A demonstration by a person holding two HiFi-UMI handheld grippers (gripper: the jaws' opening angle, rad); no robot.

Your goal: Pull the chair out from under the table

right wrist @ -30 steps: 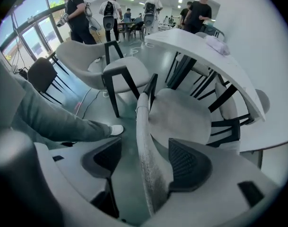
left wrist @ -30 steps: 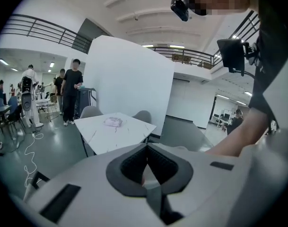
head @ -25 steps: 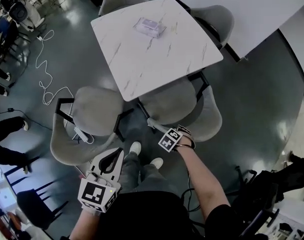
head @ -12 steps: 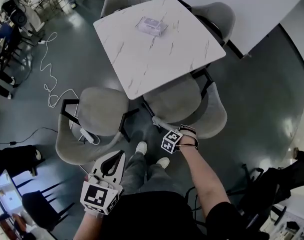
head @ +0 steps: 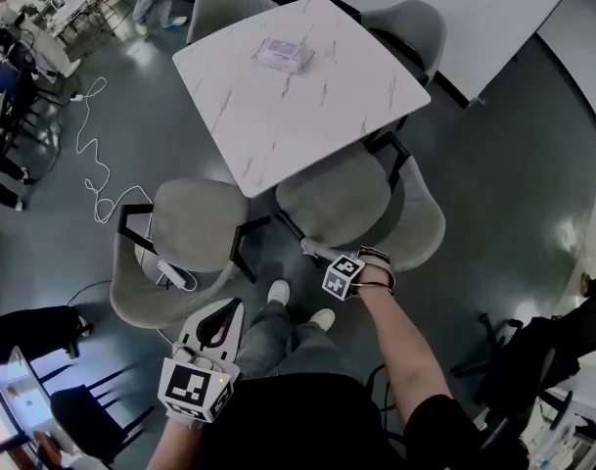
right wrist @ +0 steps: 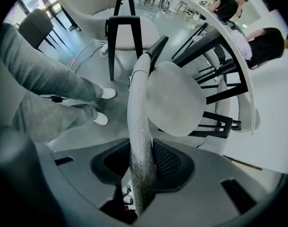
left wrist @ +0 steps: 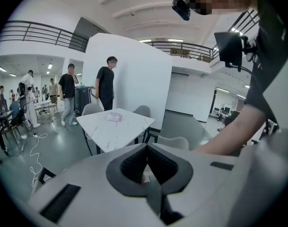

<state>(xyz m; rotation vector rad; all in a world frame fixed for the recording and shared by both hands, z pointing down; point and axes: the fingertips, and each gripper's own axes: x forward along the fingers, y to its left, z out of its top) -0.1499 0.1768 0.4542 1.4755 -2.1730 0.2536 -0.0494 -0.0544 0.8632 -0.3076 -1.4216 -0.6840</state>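
Since the frame a second back, the right gripper [head: 319, 254] has slid a little along the curved backrest rim [right wrist: 139, 126] of the grey chair [head: 342, 204], and its jaws have just been closing. They now sit narrow, with the padded rim running up between them and both pads pressed against it, so I read that as a firm hold on the rim. From my feed the gripper points steeply down at the near left end of the backrest. The chair itself is still tucked in: the front of its seat is under the near edge of the white marble tabletop [head: 298, 96], and the backrest wraps around on my side. A small wrapped packet [head: 283, 55] lies on the far part of the tabletop. To the left stands a second grey chair [head: 195, 223], clear of the tabletop edge, with a white cable [head: 92, 155] looping over the dark floor beyond it. The left gripper [head: 231, 308] hangs low by my left leg, near that second chair but touching nothing; its own view shows the jaw tips meeting with nothing between them, aimed across the room toward the table. My white shoes [head: 278, 290] are planted just in front of the gap between the two chairs.
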